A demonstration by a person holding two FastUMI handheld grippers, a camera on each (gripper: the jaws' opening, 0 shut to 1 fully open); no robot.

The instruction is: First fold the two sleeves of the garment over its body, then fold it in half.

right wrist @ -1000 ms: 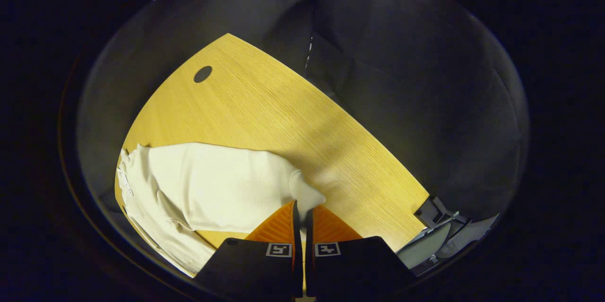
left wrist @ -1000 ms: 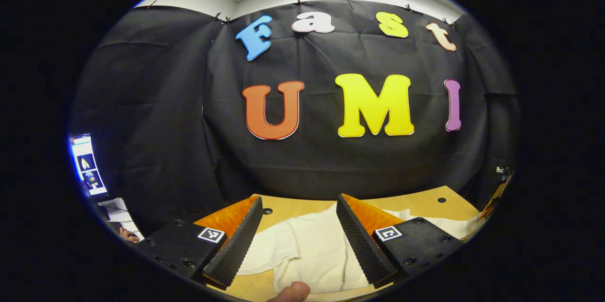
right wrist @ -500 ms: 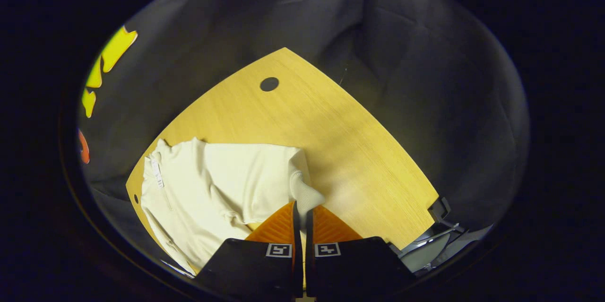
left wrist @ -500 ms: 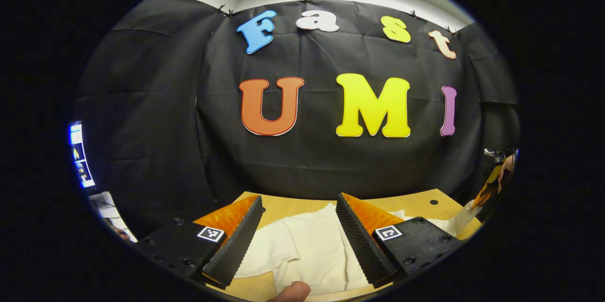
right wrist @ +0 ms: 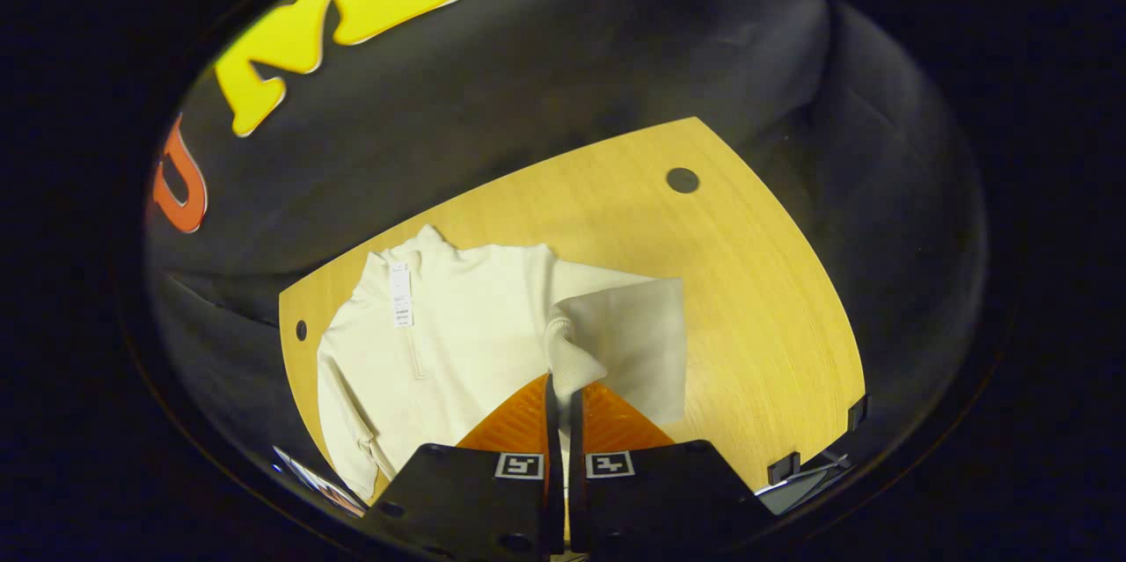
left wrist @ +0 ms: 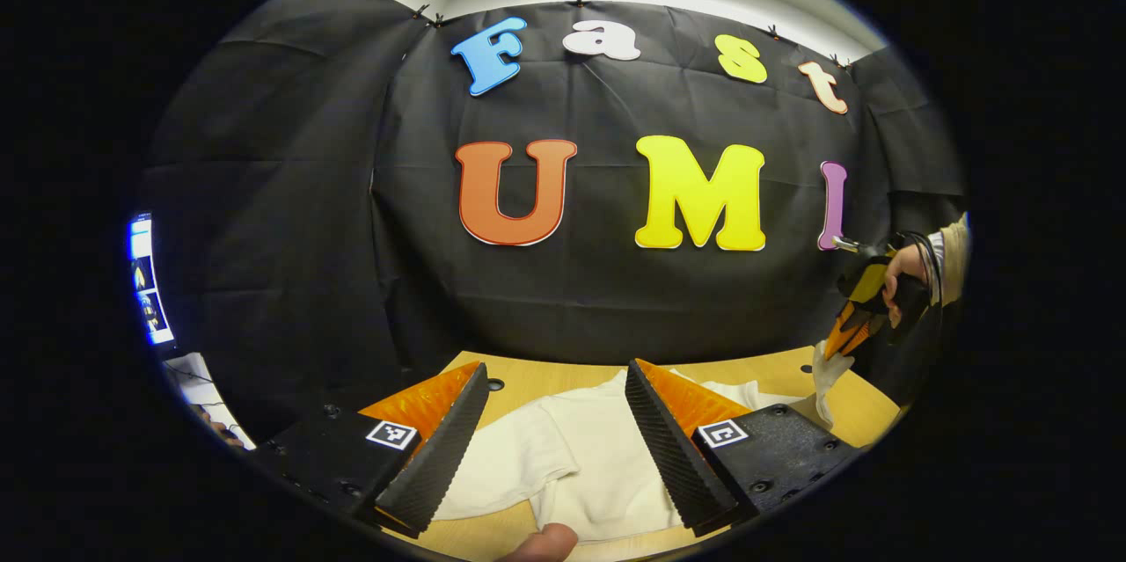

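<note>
A cream long-sleeved garment [right wrist: 457,333] lies flat on the wooden table [right wrist: 756,281], collar and tag toward the back wall. My right gripper [right wrist: 560,379] is shut on the ribbed sleeve cuff [right wrist: 570,360], holding it above the table; the lifted sleeve [right wrist: 638,333] hangs beside the body's right part. In the left gripper view the right gripper [left wrist: 849,329] hovers at the far right in a hand [left wrist: 902,267], the cuff [left wrist: 825,373] dangling from it. My left gripper [left wrist: 556,368] stands open low over the garment [left wrist: 581,456], holding nothing.
A lit monitor [left wrist: 145,281] stands off the table's left. The table has round holes [right wrist: 682,180] near its back corners. Grey objects [right wrist: 792,467] sit past its near right edge. A thumb [left wrist: 545,540] shows at the bottom.
The right gripper has raised the cuff and swung it leftward, so the sleeve now hangs by the body. The left gripper has barely moved and stays open.
</note>
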